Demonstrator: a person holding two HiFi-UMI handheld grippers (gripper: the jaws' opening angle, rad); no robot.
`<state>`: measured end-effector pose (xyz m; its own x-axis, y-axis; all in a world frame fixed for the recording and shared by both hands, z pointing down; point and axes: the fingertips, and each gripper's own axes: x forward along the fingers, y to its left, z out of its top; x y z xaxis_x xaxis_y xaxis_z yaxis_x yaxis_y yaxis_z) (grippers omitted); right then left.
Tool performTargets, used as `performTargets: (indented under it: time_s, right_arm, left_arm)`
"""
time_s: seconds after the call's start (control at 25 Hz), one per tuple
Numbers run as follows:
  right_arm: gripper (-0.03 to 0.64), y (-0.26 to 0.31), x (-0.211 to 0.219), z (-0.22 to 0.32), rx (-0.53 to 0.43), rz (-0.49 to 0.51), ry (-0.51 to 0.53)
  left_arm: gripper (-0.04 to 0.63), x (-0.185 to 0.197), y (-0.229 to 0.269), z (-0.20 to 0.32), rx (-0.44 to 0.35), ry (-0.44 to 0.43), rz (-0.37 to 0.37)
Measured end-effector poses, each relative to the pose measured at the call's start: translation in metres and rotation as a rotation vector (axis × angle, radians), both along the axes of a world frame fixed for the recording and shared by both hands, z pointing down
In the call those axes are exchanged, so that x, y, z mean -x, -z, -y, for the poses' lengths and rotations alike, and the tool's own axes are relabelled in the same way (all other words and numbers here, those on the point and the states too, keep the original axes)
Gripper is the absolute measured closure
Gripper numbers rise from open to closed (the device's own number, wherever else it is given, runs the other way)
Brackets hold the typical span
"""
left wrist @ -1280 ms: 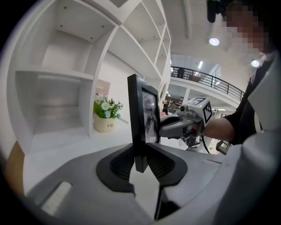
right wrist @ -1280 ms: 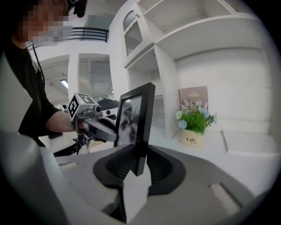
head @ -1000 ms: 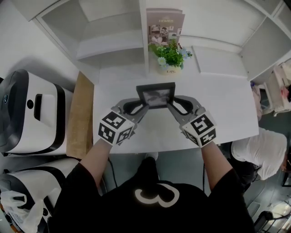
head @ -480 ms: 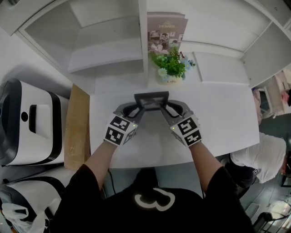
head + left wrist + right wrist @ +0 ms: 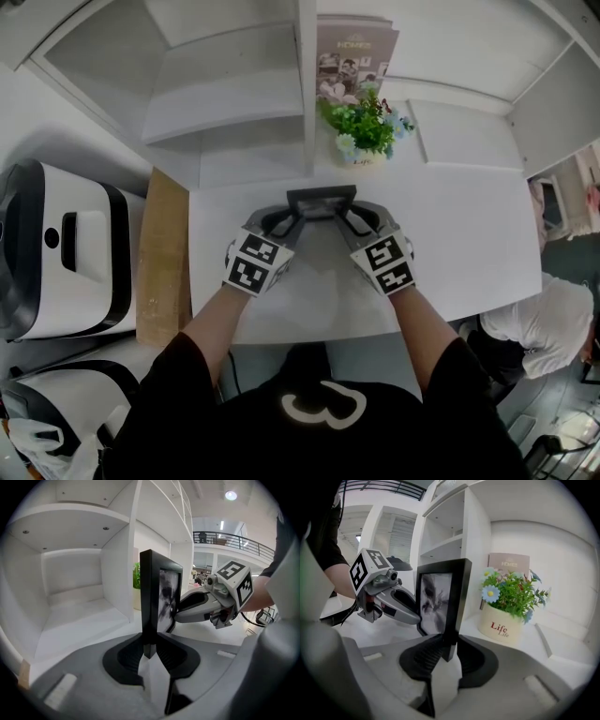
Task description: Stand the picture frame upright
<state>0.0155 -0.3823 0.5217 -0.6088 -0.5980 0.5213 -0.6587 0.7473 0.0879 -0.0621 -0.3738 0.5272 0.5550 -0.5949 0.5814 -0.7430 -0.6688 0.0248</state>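
Observation:
The black picture frame [image 5: 322, 200] stands upright on the white table [image 5: 450, 244], seen from above as a narrow dark bar. My left gripper [image 5: 292, 214] is shut on its left edge; in the left gripper view the frame [image 5: 154, 602] rises from between the jaws of that gripper [image 5: 150, 646]. My right gripper [image 5: 349, 214] holds the right edge. Its jaws have just been opening slightly, and the frame [image 5: 440, 602] is still pressed between them [image 5: 449, 646]. Each gripper view also shows the other gripper [image 5: 211, 604] [image 5: 384, 602] on the far edge.
A potted plant [image 5: 364, 136] marked "Life" [image 5: 506, 620] stands just behind the frame, with a booklet [image 5: 352, 56] leaning behind it. White shelf compartments and a divider [image 5: 305, 84] line the back. A wooden board [image 5: 164, 253] and white machines [image 5: 56, 248] are left; a person [image 5: 534, 319] is right.
Both grippers carried the frame down and farther toward the shelf. The frame turned from face-up and tilted to upright, so only its top edge shows from above.

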Motion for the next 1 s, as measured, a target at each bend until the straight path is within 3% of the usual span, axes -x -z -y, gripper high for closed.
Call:
performTargets:
  time_s: [0.4, 0.64, 1.0]
  right_arm:
    - [0.512, 0.000, 0.001, -0.003, -0.007, -0.012, 0.004]
    - [0.479, 0.003, -0.001, -0.004, -0.002, -0.016, 0.016]
    - [0.456, 0.008, -0.002, -0.008, 0.004, -0.010, 0.028]
  left_arm:
    - [0.500, 0.000, 0.004, -0.002, 0.009, -0.002, -0.021]
    - [0.448, -0.002, 0.004, -0.003, 0.028, 0.003, -0.071]
    - [0.386, 0.001, 0.011, -0.003, 0.014, 0.016, -0.083]
